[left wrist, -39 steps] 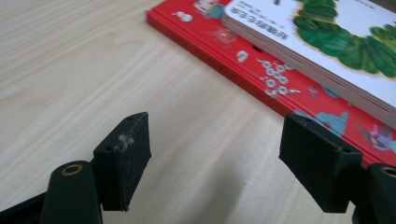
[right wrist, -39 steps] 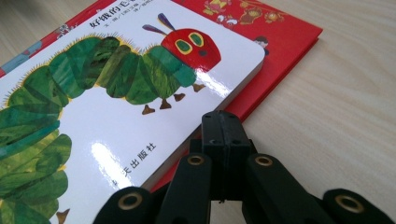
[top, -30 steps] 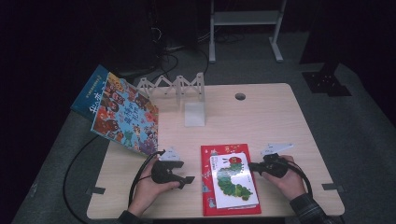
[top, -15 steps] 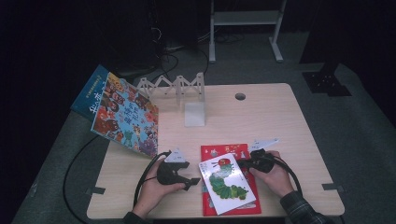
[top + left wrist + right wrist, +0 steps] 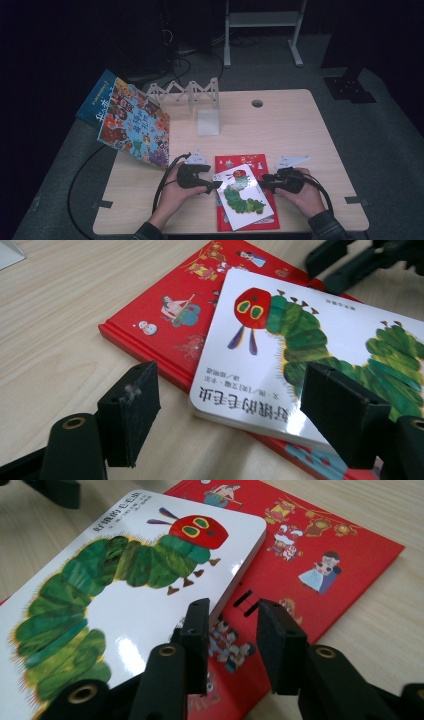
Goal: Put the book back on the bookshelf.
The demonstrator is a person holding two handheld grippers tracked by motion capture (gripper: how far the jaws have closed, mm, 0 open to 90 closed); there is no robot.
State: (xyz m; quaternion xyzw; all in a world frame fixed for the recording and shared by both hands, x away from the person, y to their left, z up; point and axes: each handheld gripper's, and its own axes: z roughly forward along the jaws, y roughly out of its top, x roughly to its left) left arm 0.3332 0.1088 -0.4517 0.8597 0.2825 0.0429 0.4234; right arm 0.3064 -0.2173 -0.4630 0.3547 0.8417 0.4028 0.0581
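A white caterpillar board book (image 5: 243,197) lies skewed on top of a red picture book (image 5: 250,164) near the table's front edge. My left gripper (image 5: 216,185) (image 5: 235,415) is at the white book's left corner, jaws wide open, with that corner (image 5: 280,370) between them and the pads clear of it. My right gripper (image 5: 263,181) (image 5: 232,630) is at the white book's right edge (image 5: 150,555). Its jaws have just been opening and stand slightly apart. Nothing is gripped between them; the red cover (image 5: 320,555) shows through the gap.
A large colourful book (image 5: 135,127) overhangs the table's left edge, on top of a blue one (image 5: 96,102). A white zigzag rack (image 5: 184,92) and a small white stand (image 5: 208,122) sit at the back. The table (image 5: 300,130) has a cable hole (image 5: 257,103).
The white book has turned from square on the red book to skewed. My left gripper moved right to its corner. The right gripper's jaws have parted.
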